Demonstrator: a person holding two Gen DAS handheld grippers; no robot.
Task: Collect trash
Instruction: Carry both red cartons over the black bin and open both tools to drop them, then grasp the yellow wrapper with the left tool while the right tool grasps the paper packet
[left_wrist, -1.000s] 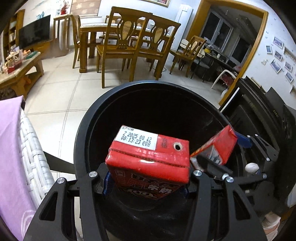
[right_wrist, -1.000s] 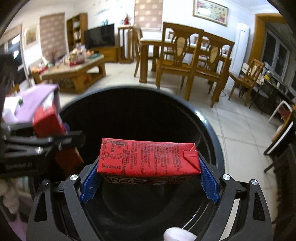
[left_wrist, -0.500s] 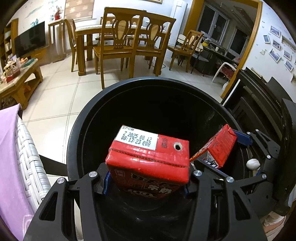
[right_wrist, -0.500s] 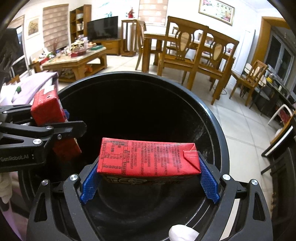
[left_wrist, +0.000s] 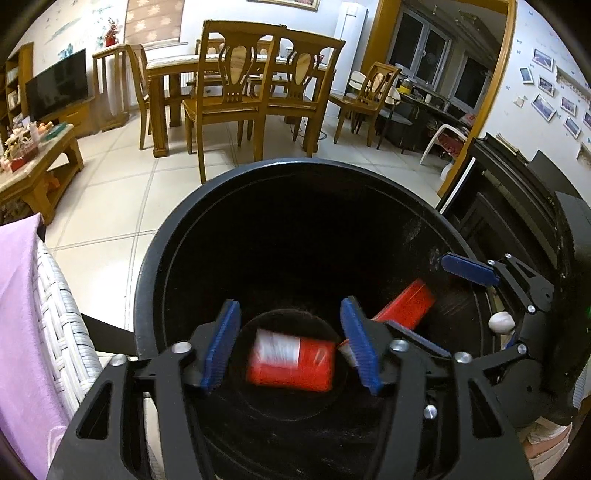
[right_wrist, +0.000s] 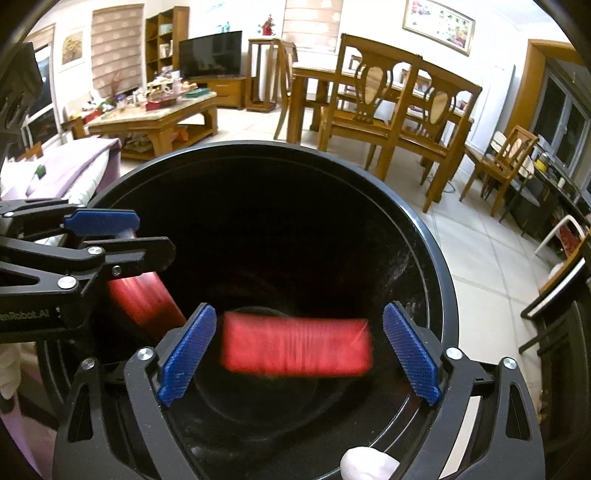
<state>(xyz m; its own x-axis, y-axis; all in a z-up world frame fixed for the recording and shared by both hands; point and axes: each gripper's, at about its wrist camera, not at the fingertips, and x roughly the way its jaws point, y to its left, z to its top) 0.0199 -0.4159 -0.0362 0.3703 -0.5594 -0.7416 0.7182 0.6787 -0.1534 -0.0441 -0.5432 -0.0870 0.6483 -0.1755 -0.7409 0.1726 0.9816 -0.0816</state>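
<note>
Trash bin (left_wrist: 207, 236) first, since it's the big black thing filling both views: two red cartons are dropping into it, so this pair looks basically done. Left gripper (left_wrist: 291, 343) and right gripper (right_wrist: 299, 350) both angle down over the rim, jaws opening, with the left carton (left_wrist: 291, 356) and right carton (right_wrist: 295, 349) blurred between the pads, untouched.

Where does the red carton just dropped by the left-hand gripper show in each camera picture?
Left wrist view: blurred red carton low centre, between blue pads, falling.
Right wrist view: same carton at left, under the left gripper, whose jaws are opening.
Shared landmark: round black plastic bin.
</note>
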